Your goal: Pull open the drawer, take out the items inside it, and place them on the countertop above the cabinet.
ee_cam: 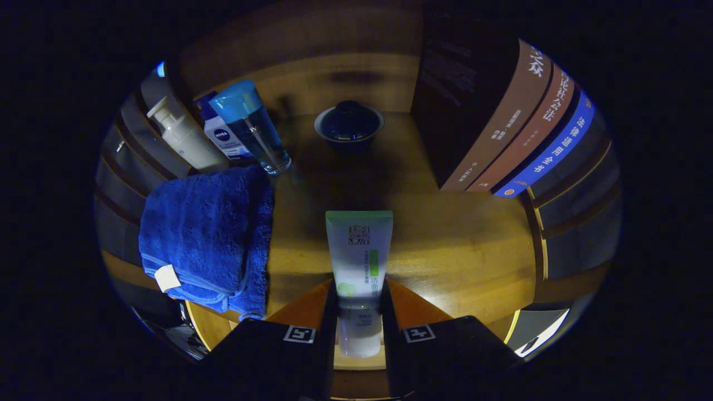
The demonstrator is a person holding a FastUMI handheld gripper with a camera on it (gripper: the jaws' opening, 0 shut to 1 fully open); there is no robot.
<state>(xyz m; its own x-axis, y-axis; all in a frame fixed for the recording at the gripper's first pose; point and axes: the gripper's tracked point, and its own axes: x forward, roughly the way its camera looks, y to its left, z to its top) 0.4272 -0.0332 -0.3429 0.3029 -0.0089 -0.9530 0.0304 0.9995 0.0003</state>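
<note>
The claw [359,328] is closed on a white squeeze tube [359,262], both fingers pressing its cap end, crimped end pointing forward over the wooden desk [462,250]. It looks light, soft and slick; gripping the stiffer cap end seems safest

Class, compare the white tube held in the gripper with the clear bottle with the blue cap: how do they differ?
The white tube is opaque with green markings; the blue-capped bottle is see-through. The tube is clamped between the fingers of the gripper; the bottle stands free beyond the blue towel, among other bottles. Both are toiletry containers above the wooden countertop.
</note>
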